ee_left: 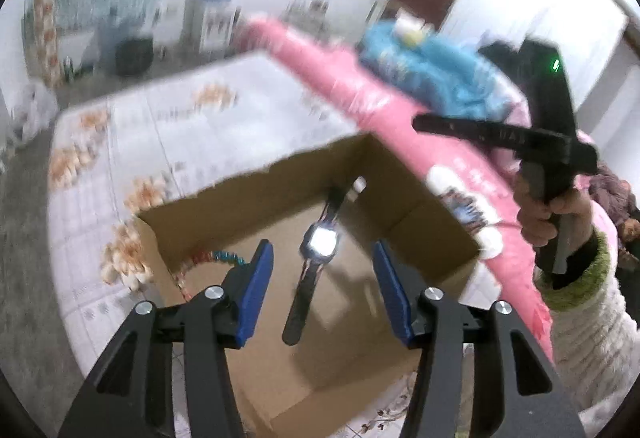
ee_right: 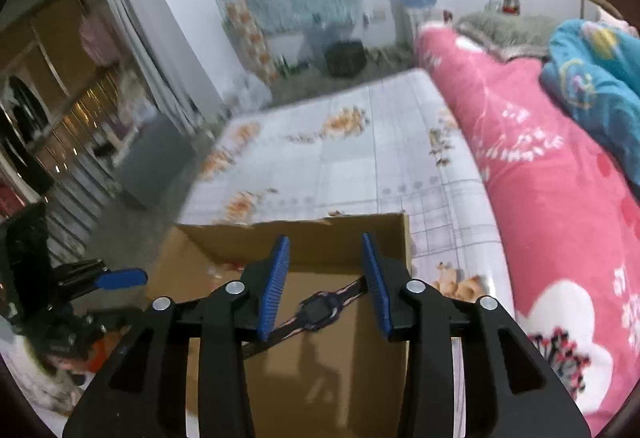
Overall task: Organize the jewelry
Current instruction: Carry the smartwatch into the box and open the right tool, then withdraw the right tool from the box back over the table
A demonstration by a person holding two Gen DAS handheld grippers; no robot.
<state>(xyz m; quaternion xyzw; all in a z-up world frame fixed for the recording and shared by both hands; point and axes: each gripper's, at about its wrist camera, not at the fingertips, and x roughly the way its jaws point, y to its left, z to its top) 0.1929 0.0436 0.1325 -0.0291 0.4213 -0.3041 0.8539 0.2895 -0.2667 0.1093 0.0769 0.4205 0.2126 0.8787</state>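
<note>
Cardboard box (ee_left: pixel 224 213) walls around the watch (ee_left: pixel 316 250); both hand-held grippers (ee_left: pixel 322 292) (ee_right: pixel 326 286) above, released.

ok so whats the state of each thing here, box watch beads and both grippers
cardboard box: open at the top, upright on the bed
watch: lying flat on the box floor, strap stretched out, held by neither gripper
bead string: inside the box, against its left wall
left gripper: open, nothing between the pads
right gripper: open, above the watch, not touching it
</note>
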